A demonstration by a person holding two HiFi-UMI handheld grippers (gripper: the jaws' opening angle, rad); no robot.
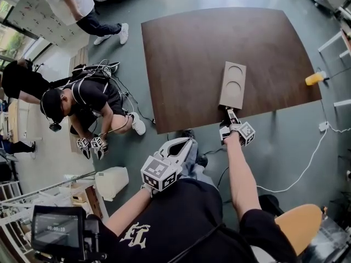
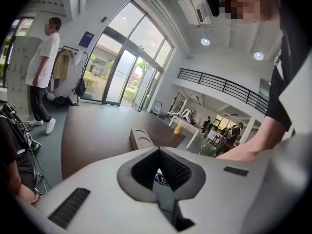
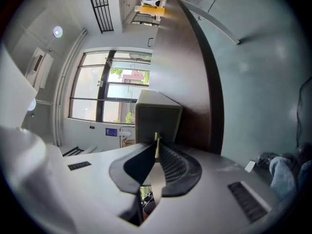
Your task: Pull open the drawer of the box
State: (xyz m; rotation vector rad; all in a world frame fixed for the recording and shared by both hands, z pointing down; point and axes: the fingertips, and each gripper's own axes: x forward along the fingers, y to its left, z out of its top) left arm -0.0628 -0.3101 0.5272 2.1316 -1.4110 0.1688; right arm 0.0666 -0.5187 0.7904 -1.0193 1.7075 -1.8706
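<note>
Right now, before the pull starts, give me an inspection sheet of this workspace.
Surface: brown table, holding only the box.
Job's things: box near the table's front edge; drawer front looks flush, not yet pulled.
Clutter: yellow object just past the table's right edge.
Grippers: right gripper, fingers shut on a thin tab at the drawer front; left gripper shut, empty, off the table.
Cables: white cable on the floor at right; black cable at left.
Surroundings: crouching person and standing person at left; orange chair at lower right.
</note>
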